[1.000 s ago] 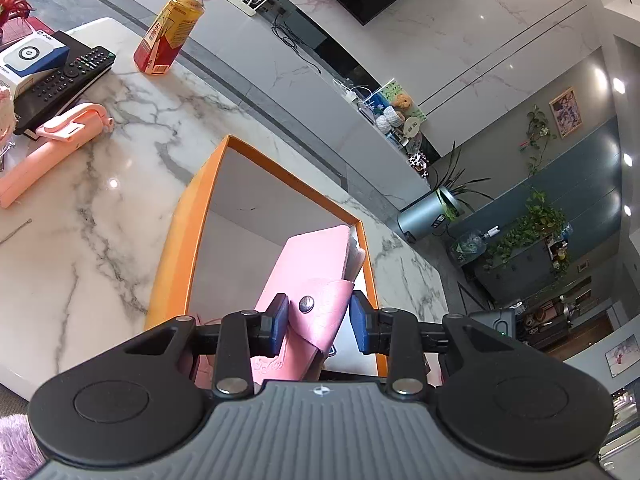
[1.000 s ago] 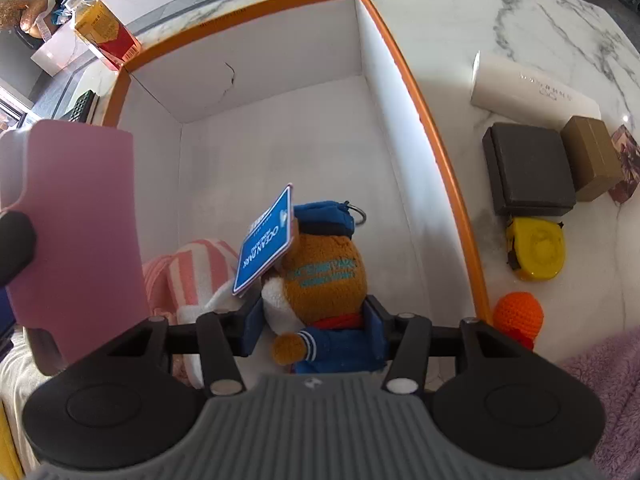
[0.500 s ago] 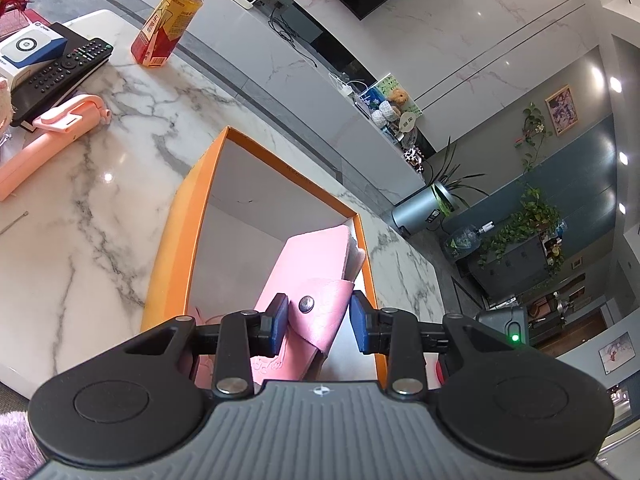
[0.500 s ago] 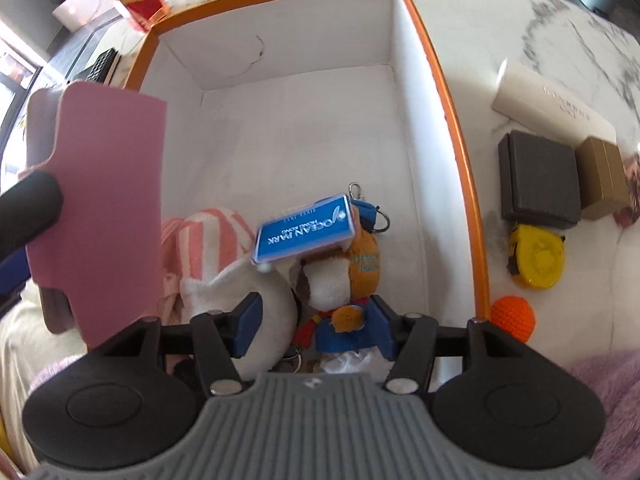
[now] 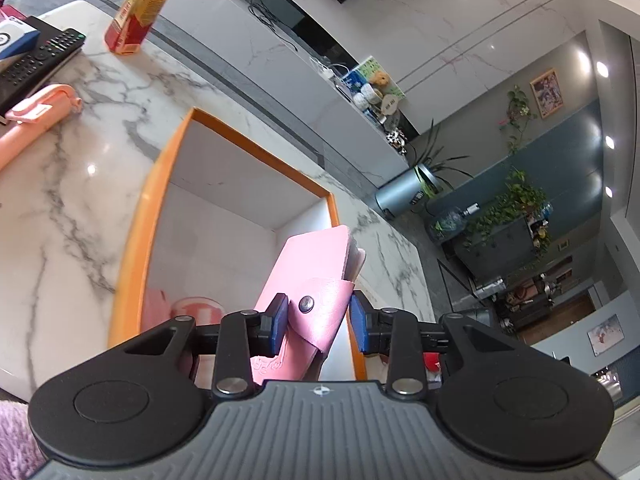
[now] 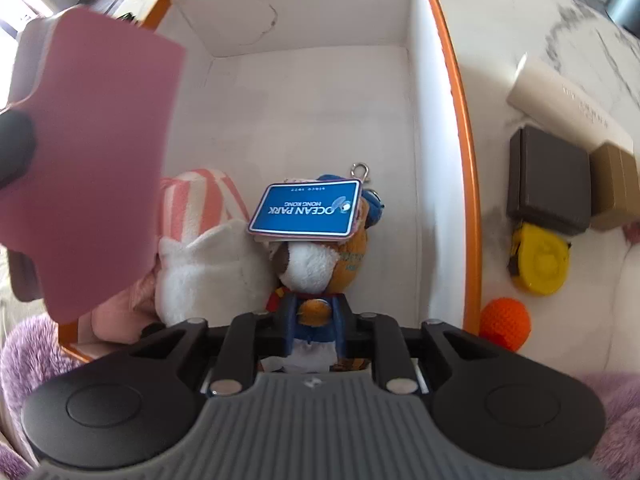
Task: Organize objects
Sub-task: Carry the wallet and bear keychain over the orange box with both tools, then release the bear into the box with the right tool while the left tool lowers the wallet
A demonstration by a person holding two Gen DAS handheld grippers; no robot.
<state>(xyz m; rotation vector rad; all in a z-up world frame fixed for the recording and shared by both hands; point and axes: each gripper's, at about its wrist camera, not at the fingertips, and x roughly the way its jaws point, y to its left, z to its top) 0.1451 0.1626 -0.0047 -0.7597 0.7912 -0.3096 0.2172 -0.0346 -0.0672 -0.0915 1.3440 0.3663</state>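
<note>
Left gripper (image 5: 318, 318) clamps a smooth pink leather wallet (image 5: 308, 280) above the orange-rimmed box (image 5: 136, 220); right gripper (image 6: 314, 326), jaws just closing, pinches a fuzzy plush keychain (image 6: 316, 264).

The right gripper (image 6: 314, 330) has just been closing, and its fingers (image 6: 289, 330) now pinch the bear toy (image 6: 316, 272) low on its body. Before, they stood wide apart beside it. The bear's blue tag (image 6: 306, 210) now lies flat across its head instead of tilting up.
</note>
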